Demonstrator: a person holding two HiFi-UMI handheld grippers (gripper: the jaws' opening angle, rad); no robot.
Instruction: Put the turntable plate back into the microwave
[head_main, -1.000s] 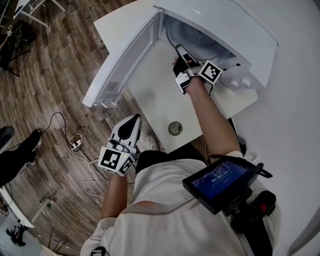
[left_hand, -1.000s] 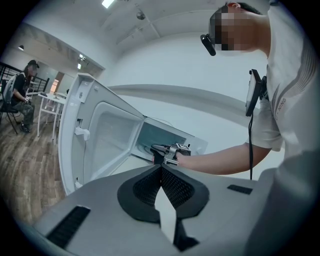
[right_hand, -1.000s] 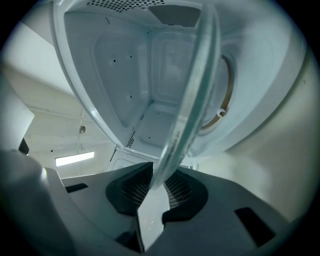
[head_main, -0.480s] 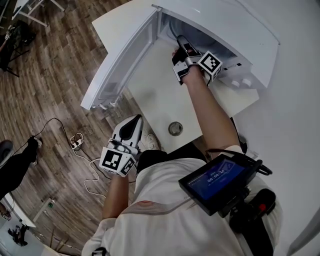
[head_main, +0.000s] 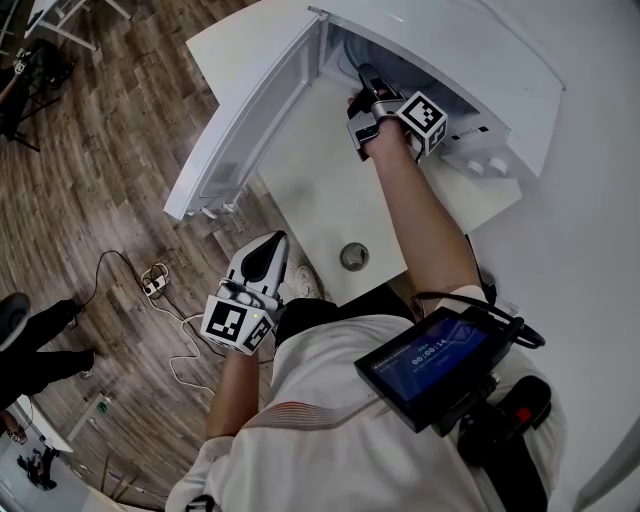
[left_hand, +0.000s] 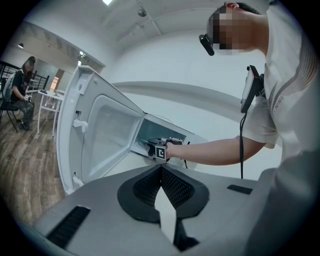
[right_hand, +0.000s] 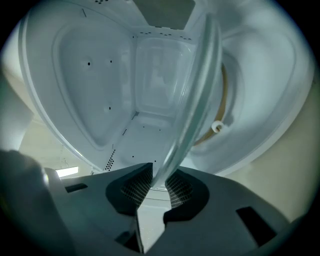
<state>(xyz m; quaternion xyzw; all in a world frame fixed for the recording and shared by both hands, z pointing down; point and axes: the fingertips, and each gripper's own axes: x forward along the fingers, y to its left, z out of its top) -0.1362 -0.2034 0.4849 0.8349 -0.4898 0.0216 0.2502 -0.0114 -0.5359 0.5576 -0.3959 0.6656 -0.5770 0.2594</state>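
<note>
We find the right tongs (right_hand: 159, 184) pinching the rim of the glass plate (right_hand: 195, 95), seen edge-on, reaching into the cavity of the microwave (head_main: 480, 60) at the head view's upper centre. The door (head_main: 250, 120) stands open. The left tongs (left_hand: 161, 172) are pressed together and empty at lower left, beyond the edge of the surface (head_main: 310, 200).

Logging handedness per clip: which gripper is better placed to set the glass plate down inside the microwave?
Right. The right gripper grips the turntable plate by its rim at the mouth of the open microwave. The left gripper is shut, empty, low beside the table, away from the opening.
</note>
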